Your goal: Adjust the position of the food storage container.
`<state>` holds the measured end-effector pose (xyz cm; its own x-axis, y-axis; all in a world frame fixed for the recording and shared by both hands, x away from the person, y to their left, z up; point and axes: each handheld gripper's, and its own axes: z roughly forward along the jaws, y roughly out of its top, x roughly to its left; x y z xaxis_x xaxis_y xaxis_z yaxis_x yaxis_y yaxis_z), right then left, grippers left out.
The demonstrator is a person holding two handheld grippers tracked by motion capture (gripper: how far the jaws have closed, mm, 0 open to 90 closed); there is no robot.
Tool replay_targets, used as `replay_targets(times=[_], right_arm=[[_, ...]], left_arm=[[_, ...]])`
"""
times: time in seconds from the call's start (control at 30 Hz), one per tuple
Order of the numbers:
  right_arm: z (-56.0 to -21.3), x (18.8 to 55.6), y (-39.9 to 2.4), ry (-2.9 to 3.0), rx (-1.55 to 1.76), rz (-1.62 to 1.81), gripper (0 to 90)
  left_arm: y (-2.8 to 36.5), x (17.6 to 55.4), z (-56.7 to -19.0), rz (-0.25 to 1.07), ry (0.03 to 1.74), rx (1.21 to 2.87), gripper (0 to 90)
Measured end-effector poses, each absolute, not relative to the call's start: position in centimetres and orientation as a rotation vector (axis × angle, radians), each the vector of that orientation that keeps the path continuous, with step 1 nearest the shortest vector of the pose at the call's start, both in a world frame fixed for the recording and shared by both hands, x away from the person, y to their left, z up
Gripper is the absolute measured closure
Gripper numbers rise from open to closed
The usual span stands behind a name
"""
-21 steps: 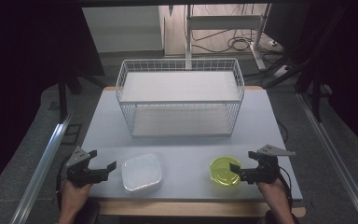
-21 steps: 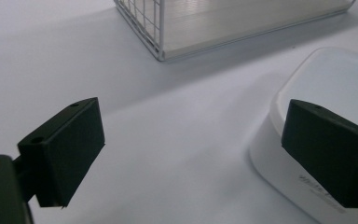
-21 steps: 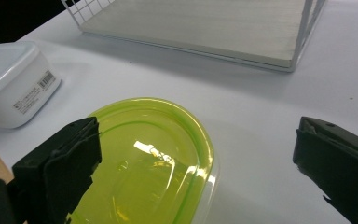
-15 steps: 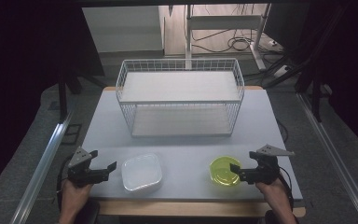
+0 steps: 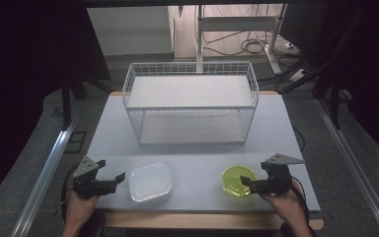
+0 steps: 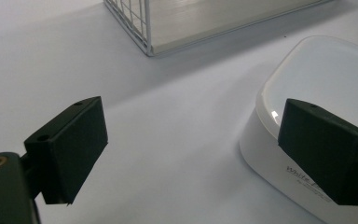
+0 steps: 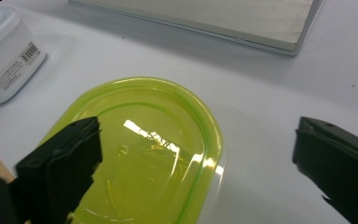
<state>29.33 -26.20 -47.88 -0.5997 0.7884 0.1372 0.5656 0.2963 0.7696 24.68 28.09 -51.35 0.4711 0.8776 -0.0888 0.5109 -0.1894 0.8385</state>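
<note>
A white, rounded-square container [image 5: 150,181] with its lid on sits near the front of the table, left of centre. My left gripper [image 5: 112,178] is just to its left, open and holding nothing. In the left gripper view the container [image 6: 326,79] lies beyond the right jaw, and the left gripper [image 6: 196,149] spans bare table. A clear yellow-green oval dish [image 5: 239,180] lies front right. My right gripper [image 5: 249,183] is open at its right edge. In the right gripper view one jaw hangs over the dish [image 7: 158,154], while the other is over bare table beside the right gripper [image 7: 198,163].
A white wire basket [image 5: 190,103] with a pale board floor stands across the back middle of the grey table [image 5: 276,128]. Its corner [image 6: 144,28] is ahead of the left gripper. The wooden front edge [image 5: 202,219] runs close below both hands.
</note>
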Motion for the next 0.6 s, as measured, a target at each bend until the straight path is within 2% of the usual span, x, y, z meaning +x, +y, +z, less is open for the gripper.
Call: replay_targets(times=[0.03,0.07,0.1,0.4,0.6], right_arm=[[-47.5,29.2,-26.0,2.302,1.229,1.196,17.6],[-47.5,29.2,-26.0,2.302,1.229,1.196,17.6],[-47.4,29.1,-25.9,2.304,1.230,1.188,21.5],[-46.2,28.1,-24.2,2.372,1.121,1.180,66.3],[-45.9,27.2,-22.6,2.441,1.002,1.189,88.0]], left_arm=[[28.1,24.7,-51.4,0.530,1.166,1.850,7.8],[28.1,24.7,-51.4,0.530,1.166,1.850,7.8],[28.1,24.7,-51.4,0.531,1.166,1.850,7.8],[28.0,24.7,-51.4,0.536,1.157,1.848,7.5],[28.0,24.7,-51.5,0.535,1.154,1.847,7.4]])
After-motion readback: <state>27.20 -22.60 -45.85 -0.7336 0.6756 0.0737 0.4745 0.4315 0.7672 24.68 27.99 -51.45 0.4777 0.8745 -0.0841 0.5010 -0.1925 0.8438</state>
